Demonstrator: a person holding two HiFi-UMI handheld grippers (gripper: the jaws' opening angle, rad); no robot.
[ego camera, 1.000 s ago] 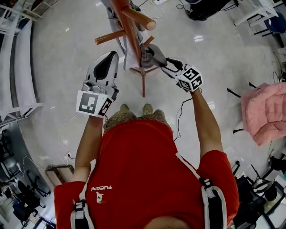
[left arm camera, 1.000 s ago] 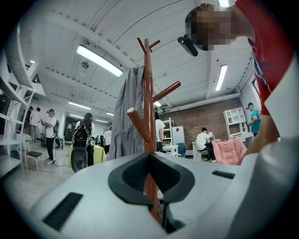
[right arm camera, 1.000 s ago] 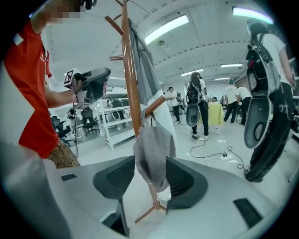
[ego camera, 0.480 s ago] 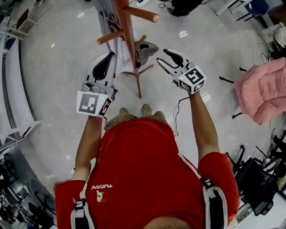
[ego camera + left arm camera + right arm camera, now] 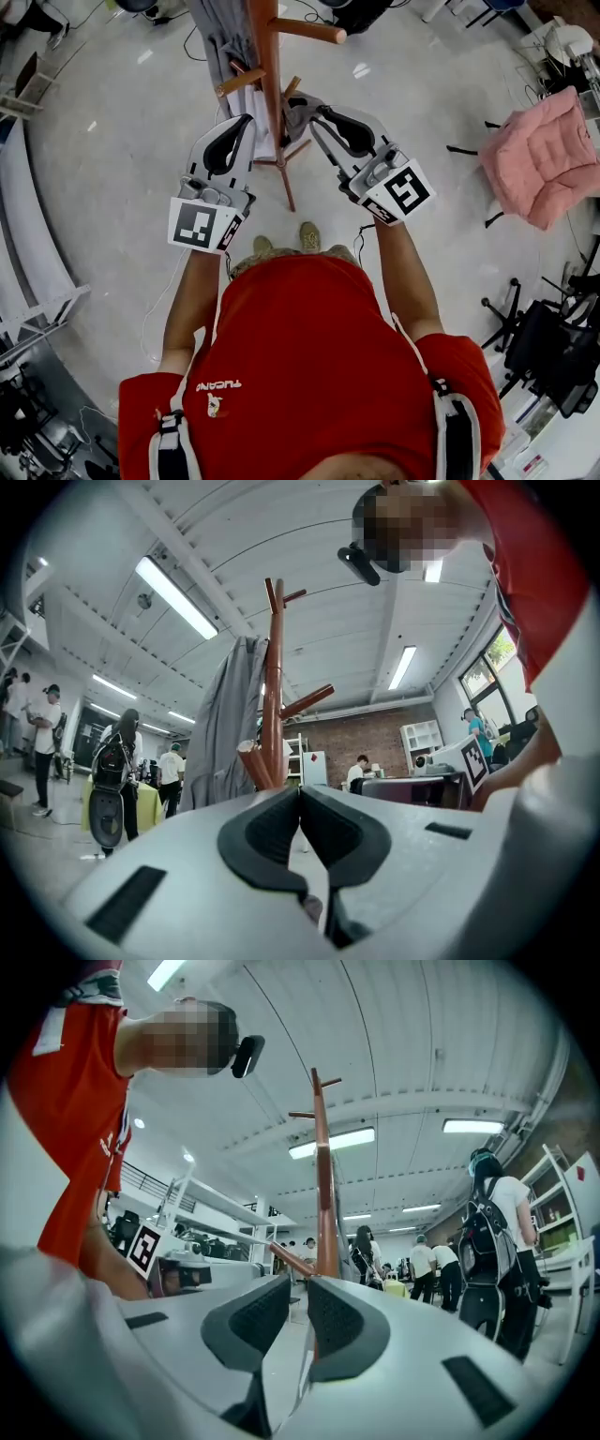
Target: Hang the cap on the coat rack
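Observation:
The grey cap point(image 5: 297, 106) hangs on a low peg of the brown wooden coat rack point(image 5: 270, 84), close against its pole. My right gripper point(image 5: 317, 114) is just right of the cap, tips near it. Its jaws are closing, a narrow gap still shows, and nothing is between them point(image 5: 298, 1302). My left gripper point(image 5: 244, 122) is left of the pole, shut and empty point(image 5: 300, 803). The rack's pole point(image 5: 325, 1176) rises beyond the right jaws, and the same pole point(image 5: 273, 696) stands beyond the left jaws.
A grey garment point(image 5: 217, 37) hangs on the rack's far side, seen as a long grey drape point(image 5: 228, 726). A pink jacket point(image 5: 539, 150) lies over a chair at right. The rack's feet point(image 5: 284, 173) spread on the floor. Several people point(image 5: 502, 1241) stand around the room.
The right gripper let go of the cap, drew back with wide jaws, then came near the rack again with jaws much narrower. The cap stays on its peg. The left gripper barely moved.

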